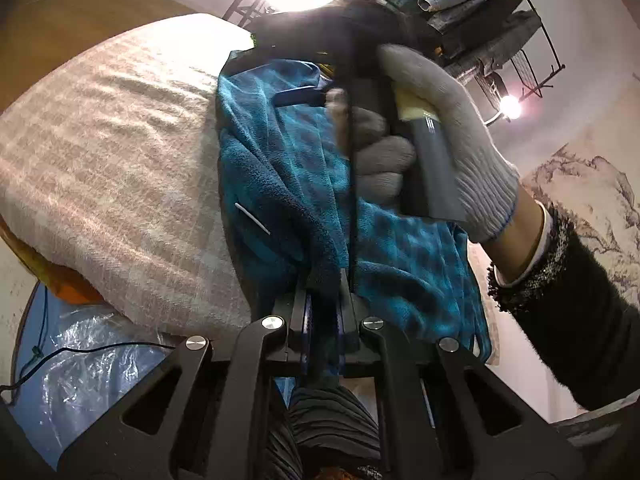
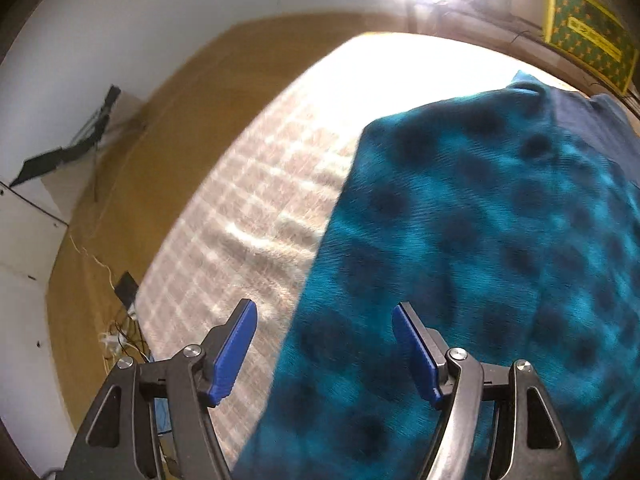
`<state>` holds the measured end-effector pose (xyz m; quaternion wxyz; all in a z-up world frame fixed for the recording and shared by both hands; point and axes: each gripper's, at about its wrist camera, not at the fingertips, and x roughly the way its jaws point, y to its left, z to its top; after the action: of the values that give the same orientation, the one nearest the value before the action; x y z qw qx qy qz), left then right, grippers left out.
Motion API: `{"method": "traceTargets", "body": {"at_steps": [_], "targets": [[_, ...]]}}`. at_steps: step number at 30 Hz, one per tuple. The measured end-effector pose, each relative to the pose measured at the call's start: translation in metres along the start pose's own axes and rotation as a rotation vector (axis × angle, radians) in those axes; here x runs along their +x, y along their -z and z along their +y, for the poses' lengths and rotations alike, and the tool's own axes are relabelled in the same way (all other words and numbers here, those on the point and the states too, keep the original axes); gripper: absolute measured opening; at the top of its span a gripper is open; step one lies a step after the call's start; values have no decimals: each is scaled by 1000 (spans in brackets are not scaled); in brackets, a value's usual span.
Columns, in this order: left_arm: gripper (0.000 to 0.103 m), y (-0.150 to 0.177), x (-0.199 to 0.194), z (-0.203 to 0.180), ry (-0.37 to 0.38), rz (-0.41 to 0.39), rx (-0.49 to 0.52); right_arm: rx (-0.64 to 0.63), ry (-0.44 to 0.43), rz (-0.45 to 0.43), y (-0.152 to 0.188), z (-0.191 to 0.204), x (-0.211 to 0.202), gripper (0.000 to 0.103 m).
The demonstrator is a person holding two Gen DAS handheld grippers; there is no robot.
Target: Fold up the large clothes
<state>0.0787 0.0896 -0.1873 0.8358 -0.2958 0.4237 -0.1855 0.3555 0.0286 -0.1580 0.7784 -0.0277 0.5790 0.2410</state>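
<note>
blue fleece pinched on the left, free on the right

in the left wrist view, a bed (image 1: pixel 100 168) with a pale checked cover fills the left side. the teal fleece garment (image 1: pixel 272 184) hangs bunched along its right edge, raised off the cover. the left hand-held gripper (image 1: pixel 324 304) has its jaws drawn tight together, with a fold of the garment pinched between them. further right, a hand in a grey knit glove (image 1: pixel 440 140) grips a dark handle above the cloth, and a dark fuzzy sleeve (image 1: pixel 580 312) runs off to the right.

in the right wrist view, the brown floor (image 2: pixel 120 208) lies left, then the checked bed, then the garment spread flat over the bed's right part. the right hand-held gripper (image 2: pixel 324 352) stands wide, nothing between its blue pads (image 2: pixel 234 356), above the garment's left edge; whether it touches is unclear.
</note>
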Motion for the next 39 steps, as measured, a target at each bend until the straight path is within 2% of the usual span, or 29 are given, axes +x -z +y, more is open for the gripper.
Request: {"method": "traceTargets", "body": {"at_steps": [3,7,9,11,12,14,16,19,26,31,34,36,39], "targets": [[7,-1,1,-3,4,4,1,-45,84,30,-2,14,13,71],[7,0,2,-7,6,11,12,-134,208,70,-1,28,27,61],[7,0,3,-10,5,15,26,-159,249,99,1,28,32,52],[7,1,5,-14,0,18,48,-159,267,130,4,22,37,29],[7,1,5,-16,-2,19,54,-157,270,136,6,19,39,27],[7,3,5,-20,-5,17,66,-149,271,130,9,11,37,12],[7,4,6,-23,-2,20,77,-122,242,106,12,1,28,8],[7,5,4,-31,2,18,97,-48,149,45,15,-17,6,7],[6,14,4,-63,6,25,208,196,-80,-116,39,-85,-56,6],[6,25,15,-86,27,76,286,369,-220,-253,80,-150,-101,6],[6,31,26,-97,33,122,326,521,-349,-328,119,-201,-111,6],[6,35,35,-103,32,152,347,610,-382,-320,136,-226,-104,6],[6,41,51,-112,31,202,379,698,-333,-251,161,-258,-88,6]]}}
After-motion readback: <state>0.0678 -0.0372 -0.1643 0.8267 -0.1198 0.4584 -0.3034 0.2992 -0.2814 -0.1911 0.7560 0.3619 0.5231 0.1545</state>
